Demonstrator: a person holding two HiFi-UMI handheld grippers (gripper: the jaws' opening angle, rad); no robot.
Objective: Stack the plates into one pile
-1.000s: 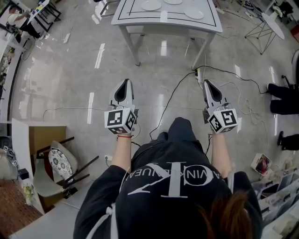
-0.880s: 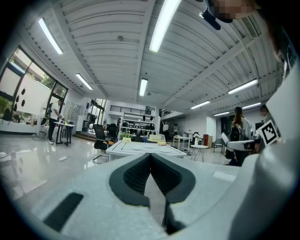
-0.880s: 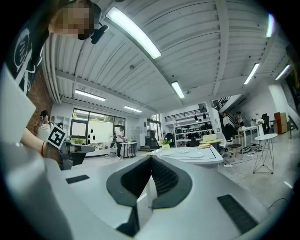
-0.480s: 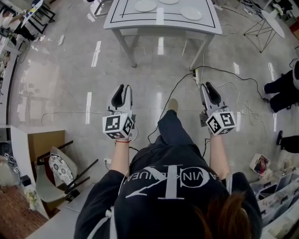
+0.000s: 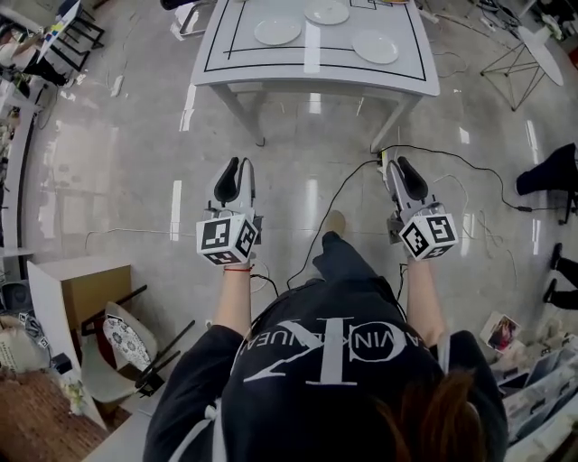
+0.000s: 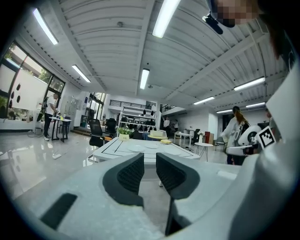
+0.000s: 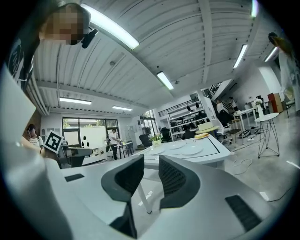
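Three white plates lie apart on a white table at the top of the head view. Both grippers are held out level over the floor, well short of the table. My left gripper has a narrow gap between its jaws, which are closing with nothing between them. The jaws of my right gripper are opening, also with nothing between them. The left gripper has the table ahead in its own view. The right gripper faces a plate.
A power strip and black cables lie on the floor between me and the table. A cardboard box and a tipped chair are at lower left. A person's legs show at right. Desks and people stand farther back.
I have walked toward the table, which sits lower and larger in the head view. Both grippers' jaws, shut a second ago, now stand apart.
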